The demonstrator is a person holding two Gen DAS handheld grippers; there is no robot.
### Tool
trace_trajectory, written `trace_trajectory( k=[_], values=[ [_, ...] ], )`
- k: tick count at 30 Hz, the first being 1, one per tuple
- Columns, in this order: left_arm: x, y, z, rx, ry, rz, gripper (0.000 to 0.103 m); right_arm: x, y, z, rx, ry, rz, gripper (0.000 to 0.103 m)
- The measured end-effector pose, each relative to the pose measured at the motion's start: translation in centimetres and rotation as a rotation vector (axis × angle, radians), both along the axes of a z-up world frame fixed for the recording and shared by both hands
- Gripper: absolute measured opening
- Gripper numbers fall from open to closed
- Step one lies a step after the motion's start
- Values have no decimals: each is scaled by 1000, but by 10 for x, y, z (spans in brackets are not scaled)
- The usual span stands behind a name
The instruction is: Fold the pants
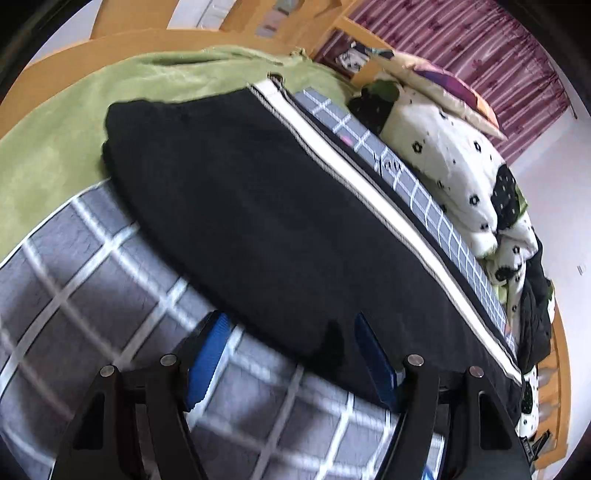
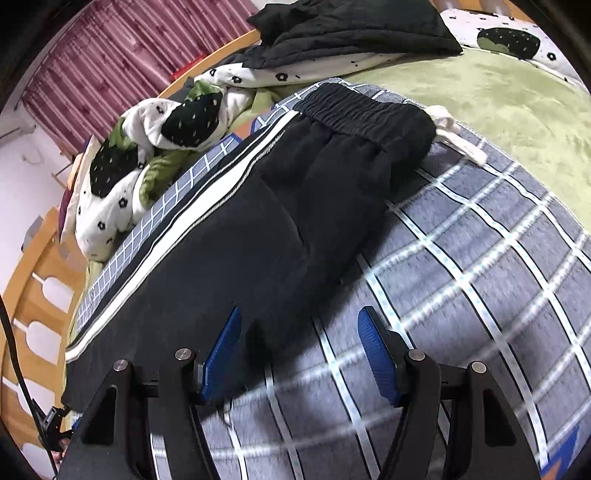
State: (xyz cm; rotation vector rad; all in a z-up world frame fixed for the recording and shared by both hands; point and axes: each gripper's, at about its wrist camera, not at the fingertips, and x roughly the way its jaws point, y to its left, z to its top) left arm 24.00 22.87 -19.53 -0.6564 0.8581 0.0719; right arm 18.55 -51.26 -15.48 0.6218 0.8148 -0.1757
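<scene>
Pants [image 1: 240,206] lie lengthwise across the bed [image 1: 92,295], folded edge just ahead of both my tools: left tool [image 1: 291,354], right tool [image 2: 299,350], each released, empty.

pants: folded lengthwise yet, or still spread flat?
Folded lengthwise. The pants lie as one leg-wide strip on the checked blanket, white side stripe along one edge, waistband bunched narrow. No crosswise fold yet.

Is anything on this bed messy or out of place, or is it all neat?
The black pants lie fairly flat on the checked sheet, but their white drawstring spills out loose past the waistband. Behind them, a strawberry-print quilt sits bunched in a heap, with a dark garment dumped on top. Nothing looks damaged.
</scene>
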Motion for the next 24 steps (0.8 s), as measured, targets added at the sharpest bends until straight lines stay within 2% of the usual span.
trace_trajectory(
  k=[5, 6, 7, 8, 9, 10, 11, 13, 16, 19, 21, 24],
  values=[
    [31, 0, 0, 77, -2, 30, 64, 44, -6, -10, -30, 6, -21, 65],
    [35, 3, 0, 76, 3, 48, 57, 50, -8, -10, -40, 6, -27, 64],
    [39, 7, 0, 76, 8, 74, 51, 59, -11, -11, -56, 9, -37, 60],
    [42, 10, 1, 84, 18, 96, 34, 69, -14, -11, -68, 20, -54, 54],
    [45, 12, 1, 90, 25, 101, 19, 76, -16, -12, -74, 32, -69, 42],
    [50, 15, 4, 81, 28, 89, 16, 83, -20, -12, -71, 39, -82, 32],
    [53, 17, 9, 79, 38, 84, 12, 88, -23, -11, -64, 43, -96, 27],
    [55, 15, 29, 98, 23, 62, 10, 95, -25, 1, -64, 43, -91, 18],
    [41, 7, 79, 138, -65, 1, 10, 87, -26, 37, -33, -28, -82, 14],
    [10, -1, 115, 170, -95, -43, 10, 65, -27, 77, 17, -92, -53, 14],
    [-18, -5, 126, 221, -93, -73, 10, 45, -24, 101, -40, -103, -27, 14],
    [-63, 2, 122, 167, -86, -99, 10, 4, -32, 116, -84, -87, 6, 14]
  ],
)
